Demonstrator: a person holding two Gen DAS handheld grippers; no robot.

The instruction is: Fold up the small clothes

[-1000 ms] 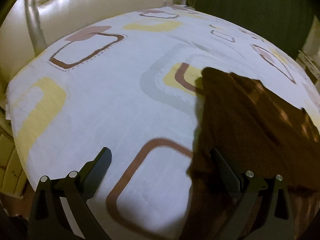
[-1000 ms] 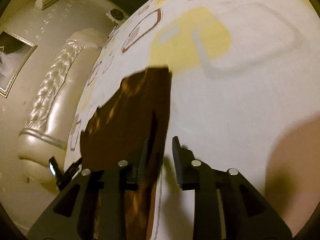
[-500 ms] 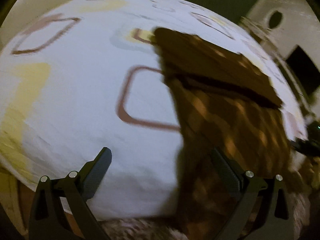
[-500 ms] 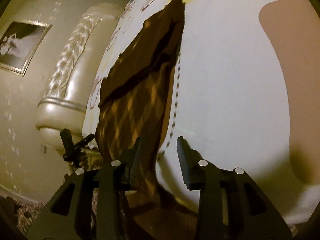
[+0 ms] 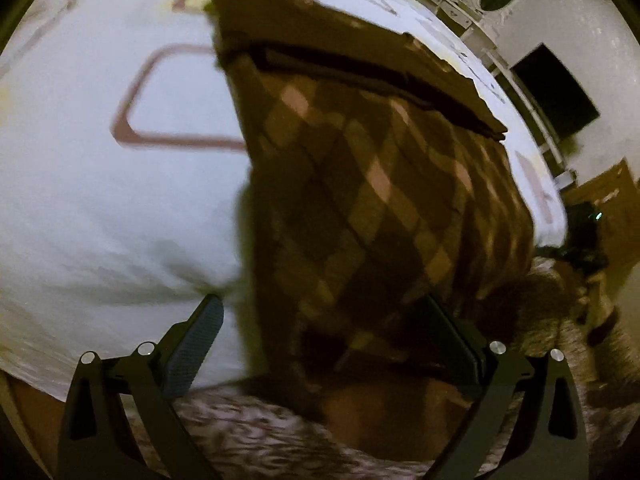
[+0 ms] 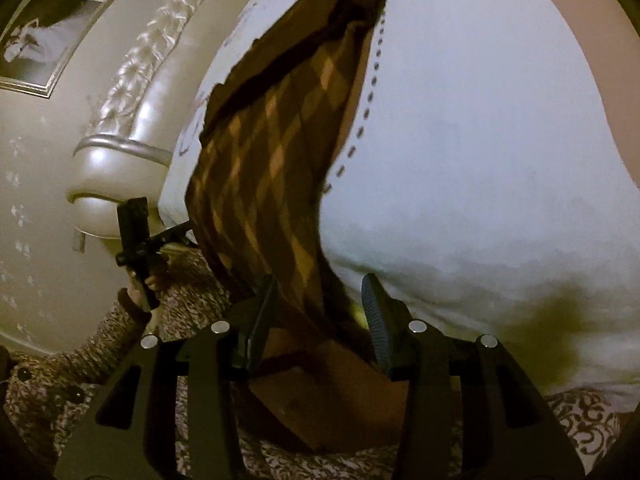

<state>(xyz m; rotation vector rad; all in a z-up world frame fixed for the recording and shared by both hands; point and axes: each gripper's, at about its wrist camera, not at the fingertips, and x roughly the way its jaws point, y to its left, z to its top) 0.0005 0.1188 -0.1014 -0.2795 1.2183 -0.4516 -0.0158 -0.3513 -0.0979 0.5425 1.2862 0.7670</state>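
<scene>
Left wrist view: a brown garment [image 5: 384, 184] with a tan diamond pattern lies across a bed's white sheet [image 5: 100, 208], which is printed with rounded brown and yellow rectangles. Its far part is folded over, a dark band running along the fold, and its near end hangs over the bed's edge toward the camera. The left claw [image 5: 320, 320] hangs at that edge with its jaws spread wide. The left finger [image 5: 200, 336] sits over bare sheet just beside the garment, and the right finger [image 5: 452, 336] shows against the cloth. Nothing is pinched between them. Below the bed edge shows a patterned sleeve or garment worn by the person [image 5: 248, 436]. A pale wall with a dark screen [image 5: 556, 96] stands at the far right.

Right wrist view: the same garment [image 6: 272, 152] runs from the top of the frame down the sheet [image 6: 480, 140] and off the bed's near edge, passing between the fingers of the right claw [image 6: 316, 308]. The jaws stand apart on either side of the hanging cloth; whether either finger touches it cannot be told. At left, the left claw [image 6: 138, 240] shows dark in the person's hand, by a cream tufted headboard [image 6: 152, 92]. A framed picture [image 6: 44, 52] hangs on the wall.
</scene>
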